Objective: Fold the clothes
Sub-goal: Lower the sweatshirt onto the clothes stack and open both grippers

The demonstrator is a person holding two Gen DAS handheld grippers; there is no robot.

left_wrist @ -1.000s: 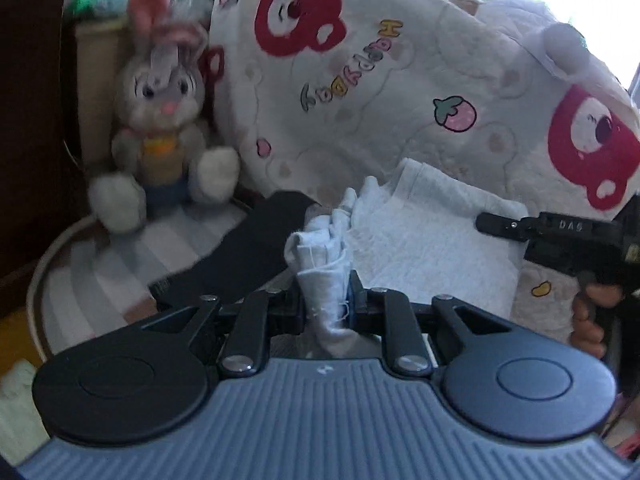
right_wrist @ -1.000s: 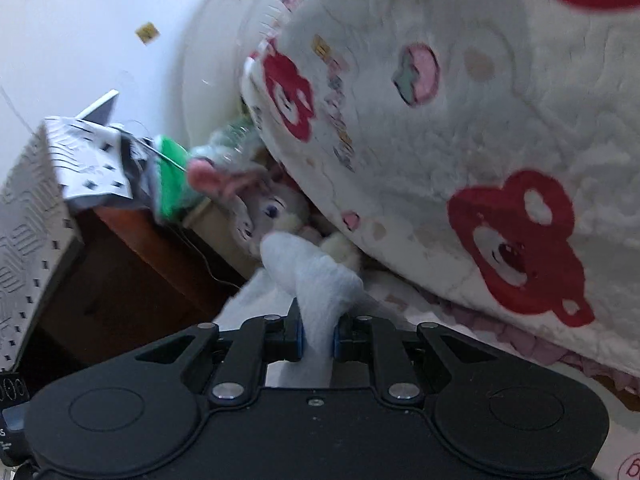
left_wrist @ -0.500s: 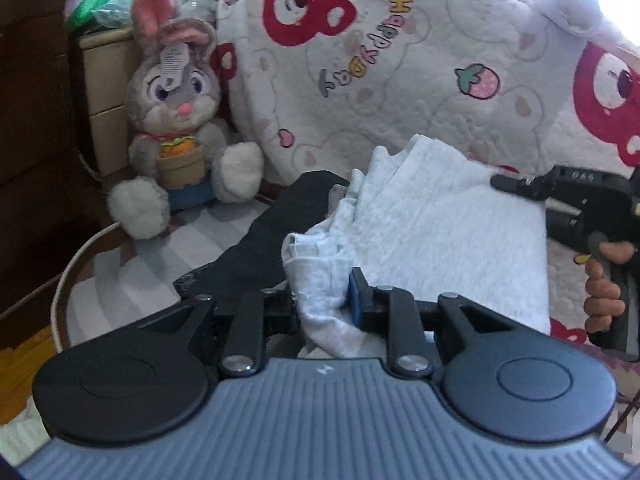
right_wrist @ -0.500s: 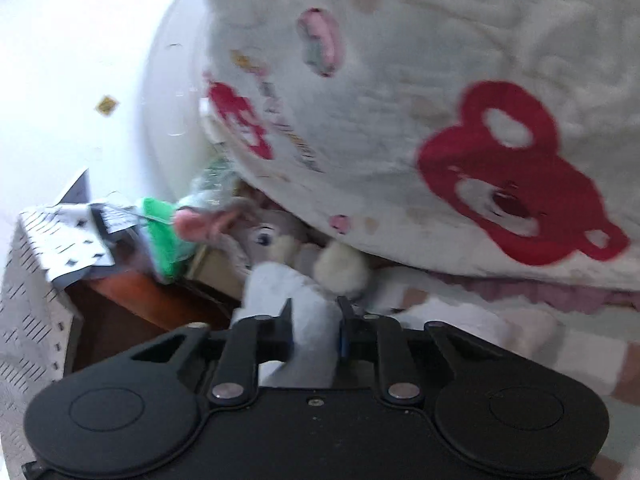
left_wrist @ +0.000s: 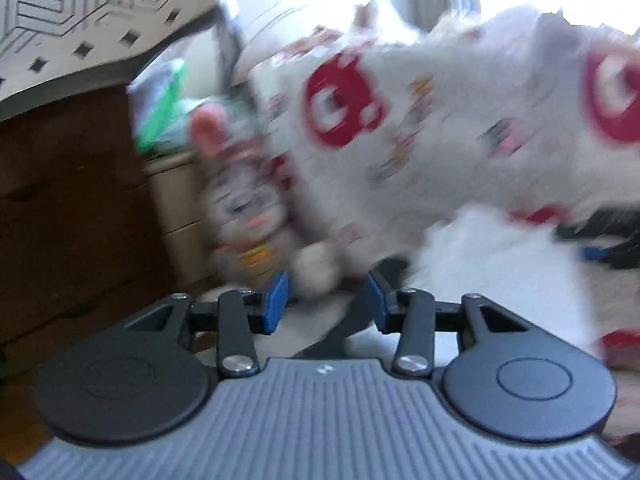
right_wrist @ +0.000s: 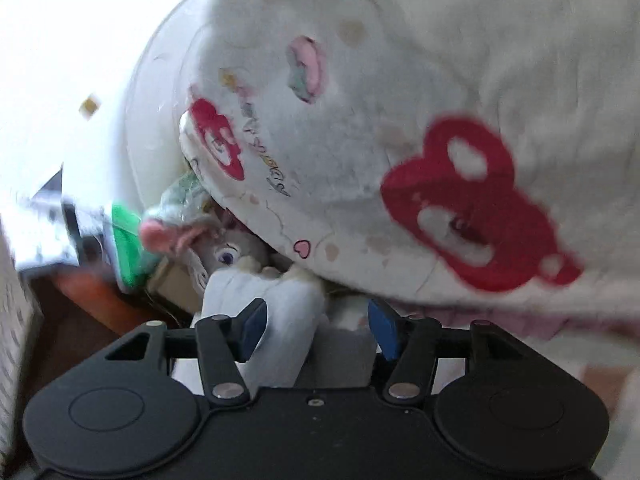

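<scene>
The white garment (left_wrist: 496, 276) lies flat to the right in the blurred left wrist view, over a dark garment (left_wrist: 352, 320). My left gripper (left_wrist: 327, 295) is open and empty, apart from the cloth. My right gripper (right_wrist: 316, 328) is open; a bunched end of the white garment (right_wrist: 280, 328) still stands between its blue pads, nearer the left one. The right gripper's black body (left_wrist: 608, 240) shows at the right edge of the left wrist view.
A white quilt with red bears (right_wrist: 420, 140) is piled behind, also in the left wrist view (left_wrist: 440, 128). A grey plush rabbit (left_wrist: 248, 208) sits against a beige drawer unit (left_wrist: 176, 208). A dark wooden cabinet (left_wrist: 72, 208) stands left.
Both grippers have opened and let go of the white garment. The left gripper has swung up and left, away from the cloth; its view is blurred by motion.
</scene>
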